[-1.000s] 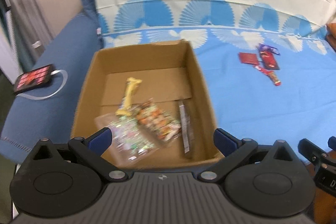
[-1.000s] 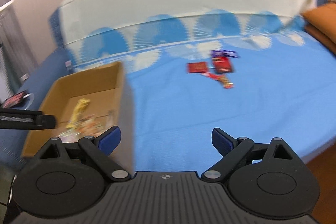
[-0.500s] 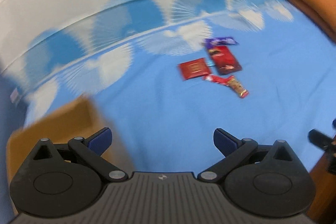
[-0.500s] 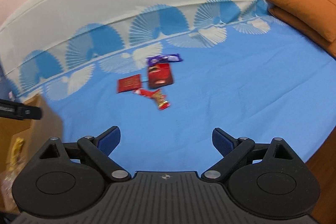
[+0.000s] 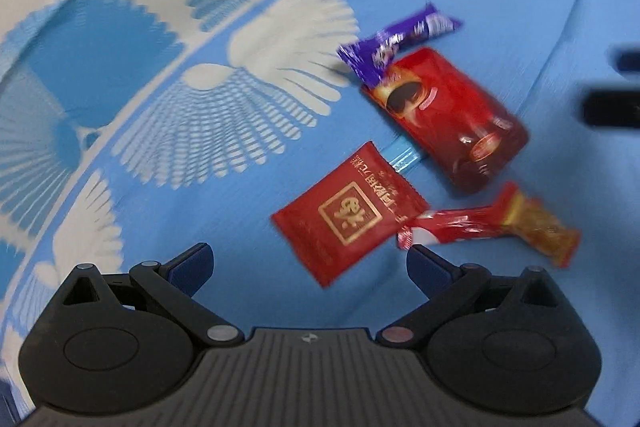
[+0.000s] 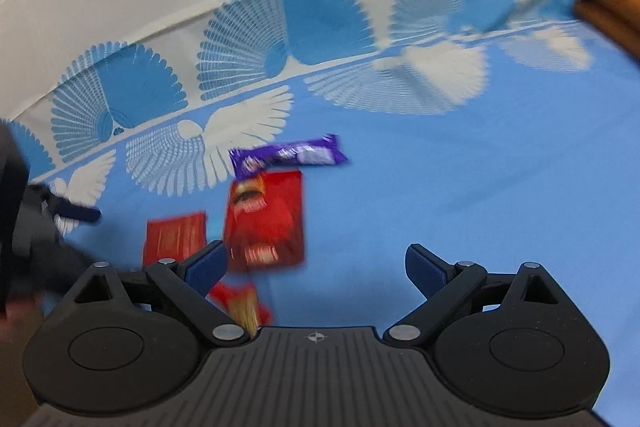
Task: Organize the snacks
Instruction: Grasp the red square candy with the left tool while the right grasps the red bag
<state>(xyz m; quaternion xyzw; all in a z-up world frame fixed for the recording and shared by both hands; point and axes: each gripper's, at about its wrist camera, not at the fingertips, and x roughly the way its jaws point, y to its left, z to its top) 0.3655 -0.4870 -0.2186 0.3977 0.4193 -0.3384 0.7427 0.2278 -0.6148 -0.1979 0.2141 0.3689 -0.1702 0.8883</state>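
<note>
1. My left gripper (image 5: pixel 308 261) hovers with its jaws spread wide and empty, just short of the square red packet (image 5: pixel 348 215) on the blue bedsheet (image 5: pixel 200 211).
2. Beside that lie a red-and-gold bar (image 5: pixel 492 225), a big red pouch (image 5: pixel 448 115) and a purple bar (image 5: pixel 400 43).
3. My right gripper (image 6: pixel 316 267) also gapes empty.
4. Risk: the bar's end touches the packet, so closing may pinch both or slide off slick foil.

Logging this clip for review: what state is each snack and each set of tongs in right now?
Left tongs: open, empty, hovering by the flat red packet.
Right tongs: open, empty.
Flat red packet: lying sealed on the bedsheet.
Large red pouch: lying flat, overlapping the purple bar.
Purple bar: wrapped.
Red-and-gold bar: wrapped.
</note>
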